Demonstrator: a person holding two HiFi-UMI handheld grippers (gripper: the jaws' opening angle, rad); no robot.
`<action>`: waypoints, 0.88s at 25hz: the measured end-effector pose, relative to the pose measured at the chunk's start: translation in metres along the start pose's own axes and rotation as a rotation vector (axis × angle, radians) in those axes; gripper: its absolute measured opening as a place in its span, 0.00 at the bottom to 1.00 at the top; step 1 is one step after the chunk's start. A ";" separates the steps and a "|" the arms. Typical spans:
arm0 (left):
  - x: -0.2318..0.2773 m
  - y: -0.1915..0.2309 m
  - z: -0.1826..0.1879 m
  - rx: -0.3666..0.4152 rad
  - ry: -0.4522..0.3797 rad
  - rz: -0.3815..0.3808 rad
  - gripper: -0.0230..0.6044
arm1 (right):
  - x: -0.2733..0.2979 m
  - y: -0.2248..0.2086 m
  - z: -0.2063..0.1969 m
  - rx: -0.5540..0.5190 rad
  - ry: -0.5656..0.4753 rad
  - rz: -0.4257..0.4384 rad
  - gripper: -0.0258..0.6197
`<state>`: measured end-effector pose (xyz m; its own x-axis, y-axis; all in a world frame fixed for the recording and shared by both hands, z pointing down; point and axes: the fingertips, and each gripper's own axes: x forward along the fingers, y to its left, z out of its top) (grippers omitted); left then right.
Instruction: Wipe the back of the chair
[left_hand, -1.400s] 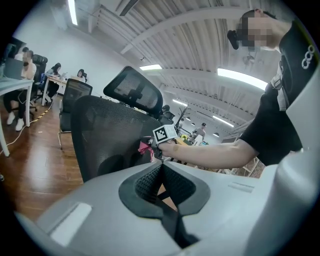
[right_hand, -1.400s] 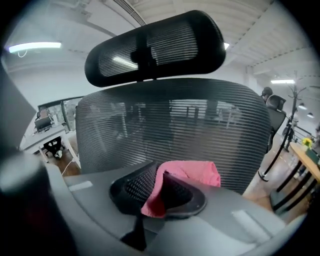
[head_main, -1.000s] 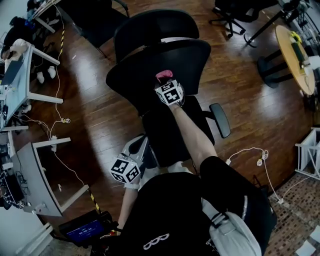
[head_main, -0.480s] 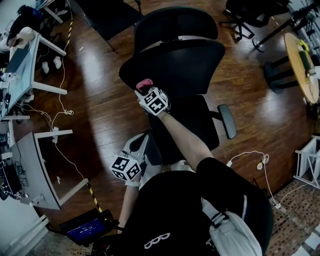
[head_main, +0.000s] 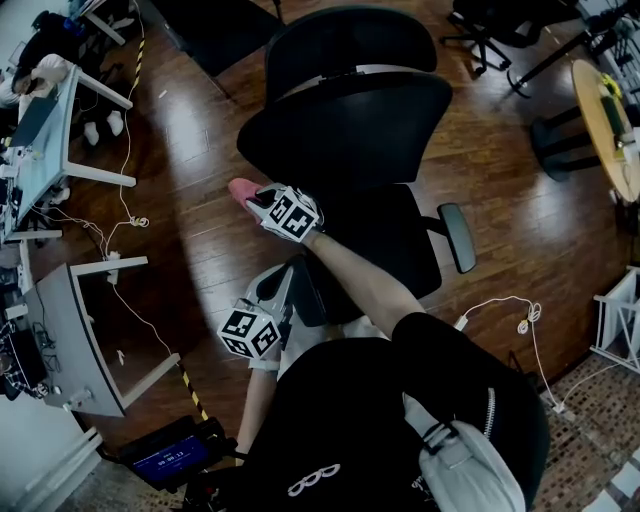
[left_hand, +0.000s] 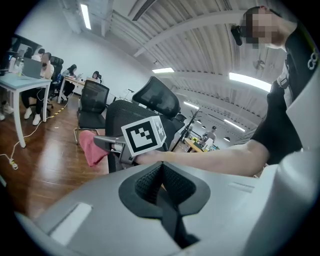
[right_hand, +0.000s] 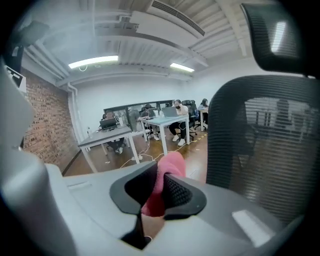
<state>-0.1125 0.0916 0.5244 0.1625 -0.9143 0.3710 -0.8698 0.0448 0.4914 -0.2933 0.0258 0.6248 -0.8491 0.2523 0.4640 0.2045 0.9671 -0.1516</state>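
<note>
off the left edge of the chair back (head_main: 350, 120), your right gripper (right_hand: 159, 187) hangs over the wooden floor (head_main: 200, 250). its jaws are clamped on a pink cloth (head_main: 242, 189) that bulges out past the tips. the mesh back lies to that gripper's right, just beside it; whether the cloth touches the rim is hard to tell from these angles. the back's long axis runs side to side across your view, so the next pass probably wants a sweep rightward along it. your right hand is much the nearer. your left gripper (left_hand: 161, 182) sits low by your body, near the seat (head_main: 390, 240), jaws pressed together with nothing between them. around you is an open office: desks (head_main: 45, 150) with trailing cables to the left, a round table (head_main: 600, 120) at the far right.
</note>
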 end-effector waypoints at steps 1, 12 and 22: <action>0.002 -0.001 0.000 0.001 0.005 -0.001 0.02 | -0.001 -0.005 -0.006 0.011 0.007 -0.009 0.09; 0.041 -0.042 -0.011 0.021 0.041 -0.064 0.02 | -0.085 -0.128 -0.072 0.169 0.070 -0.283 0.09; 0.078 -0.089 -0.021 0.047 0.073 -0.090 0.02 | -0.172 -0.209 -0.107 0.208 0.064 -0.365 0.09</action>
<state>-0.0126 0.0244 0.5260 0.2727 -0.8821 0.3842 -0.8709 -0.0567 0.4882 -0.1374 -0.2157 0.6696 -0.8143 -0.0978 0.5721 -0.2126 0.9675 -0.1372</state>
